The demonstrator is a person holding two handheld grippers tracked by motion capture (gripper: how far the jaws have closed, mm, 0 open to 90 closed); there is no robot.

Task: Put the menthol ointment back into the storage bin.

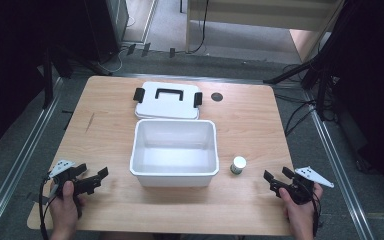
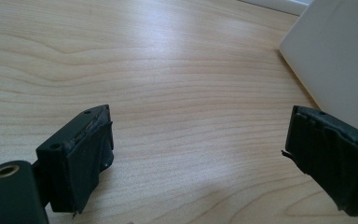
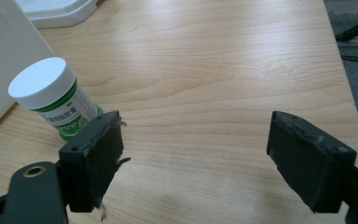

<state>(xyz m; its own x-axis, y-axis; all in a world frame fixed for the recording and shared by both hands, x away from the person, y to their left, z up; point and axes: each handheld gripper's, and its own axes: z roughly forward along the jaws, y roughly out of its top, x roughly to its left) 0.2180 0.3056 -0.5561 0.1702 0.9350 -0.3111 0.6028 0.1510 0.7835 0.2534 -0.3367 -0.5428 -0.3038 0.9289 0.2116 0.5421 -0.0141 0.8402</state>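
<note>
Nothing has gone into the white bin (image 1: 174, 150) yet: its inside is bare, and its lid (image 1: 167, 100) with the black handle lies flat on the tabletop (image 1: 250, 120) just beyond it. The small white-capped bottle (image 1: 238, 164) stands upright on the wood, just beside the bin's right wall. By the look of it the work is at its start; the likely steps left are to pick up the bottle, set it in the bin, and perhaps fit the lid afterwards.

The right hand-held gripper (image 1: 275, 178) rests low near the tabletop's near right corner, jaws spread wide and holding nothing. The bottle (image 3: 56, 95) sits ahead of it and a little to its left, close past its left jaw, not between the 2 jaws. The person's right hand (image 1: 300, 207) grips the tool from behind, with the forearm coming in from the near edge.

The left hand-held gripper (image 1: 92, 176) lies near the tabletop's near left corner, likewise wide open and empty. The bin's outer wall (image 2: 340, 60) rises just ahead of its right jaw, with bare wood between the jaws. The left hand (image 1: 66, 202) holds it low, pointing toward the bin.
</note>
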